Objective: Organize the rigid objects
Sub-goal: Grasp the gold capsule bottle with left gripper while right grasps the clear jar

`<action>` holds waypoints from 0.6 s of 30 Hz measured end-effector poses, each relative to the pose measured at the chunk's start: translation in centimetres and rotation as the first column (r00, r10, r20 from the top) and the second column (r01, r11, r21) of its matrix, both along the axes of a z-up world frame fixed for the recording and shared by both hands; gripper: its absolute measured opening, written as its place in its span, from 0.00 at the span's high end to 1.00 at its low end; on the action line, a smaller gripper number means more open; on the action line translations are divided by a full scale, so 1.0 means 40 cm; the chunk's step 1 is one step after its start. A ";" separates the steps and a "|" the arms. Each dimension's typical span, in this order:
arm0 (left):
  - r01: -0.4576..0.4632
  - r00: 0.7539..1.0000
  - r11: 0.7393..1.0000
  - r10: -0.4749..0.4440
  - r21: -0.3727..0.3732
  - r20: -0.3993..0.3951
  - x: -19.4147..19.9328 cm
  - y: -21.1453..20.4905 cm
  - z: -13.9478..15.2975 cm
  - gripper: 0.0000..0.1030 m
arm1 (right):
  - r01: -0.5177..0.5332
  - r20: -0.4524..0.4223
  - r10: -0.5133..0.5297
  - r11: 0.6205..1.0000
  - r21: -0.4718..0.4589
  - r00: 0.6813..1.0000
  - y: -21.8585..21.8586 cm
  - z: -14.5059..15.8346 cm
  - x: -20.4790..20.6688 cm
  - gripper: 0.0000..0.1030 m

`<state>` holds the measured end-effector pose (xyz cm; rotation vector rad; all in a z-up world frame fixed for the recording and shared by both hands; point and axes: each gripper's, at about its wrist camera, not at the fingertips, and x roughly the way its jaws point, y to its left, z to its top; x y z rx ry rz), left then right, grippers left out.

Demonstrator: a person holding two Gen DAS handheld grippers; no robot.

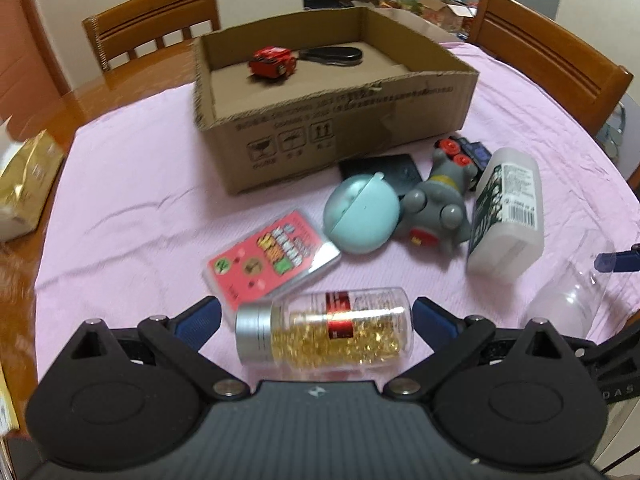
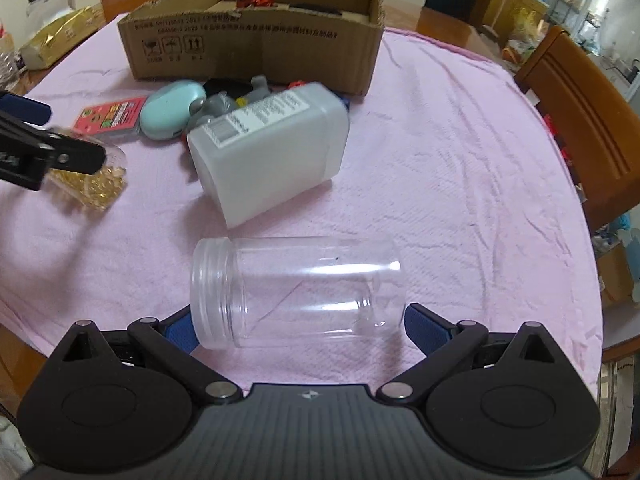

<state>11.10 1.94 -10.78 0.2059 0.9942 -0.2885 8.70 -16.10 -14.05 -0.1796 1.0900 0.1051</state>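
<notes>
Left gripper (image 1: 316, 316) fingers spread around the capsule bottle (image 1: 324, 330); right gripper (image 2: 298, 320) fingers spread around the clear jar (image 2: 296, 290). White bottle (image 2: 268, 148) and card case (image 1: 272, 258) lay before the cardboard box (image 1: 340, 120).

Cardboard box (image 2: 256, 46) front bears three handling symbols and blurred print.

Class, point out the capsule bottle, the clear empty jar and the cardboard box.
capsule bottle (image 1: 324, 330): left wrist view, its clear body.
clear empty jar (image 2: 296, 292): right wrist view, its side wall.
cardboard box (image 1: 344, 128): left wrist view, its front wall.
</notes>
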 end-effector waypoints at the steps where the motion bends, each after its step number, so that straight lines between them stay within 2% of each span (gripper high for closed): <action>1: -0.013 1.000 1.000 0.013 -0.002 -0.001 -0.005 0.004 -0.003 0.02 | -0.005 -0.009 0.005 1.000 0.003 1.000 -0.001 -0.005 0.002 0.00; 6: -0.044 0.999 0.999 0.044 0.002 -0.028 -0.015 0.017 -0.034 0.01 | 0.001 -0.036 0.002 0.997 0.074 0.999 -0.029 -0.014 0.012 0.00; 14: -0.059 0.996 0.998 0.057 -0.020 -0.073 -0.002 0.031 -0.094 0.01 | -0.026 -0.040 0.029 0.997 0.070 0.999 -0.029 -0.013 0.018 0.00; 18: -0.039 0.998 0.999 0.038 -0.022 -0.046 -0.006 0.029 -0.098 0.01 | -0.026 -0.040 0.029 0.997 0.070 0.999 -0.029 -0.013 0.018 0.00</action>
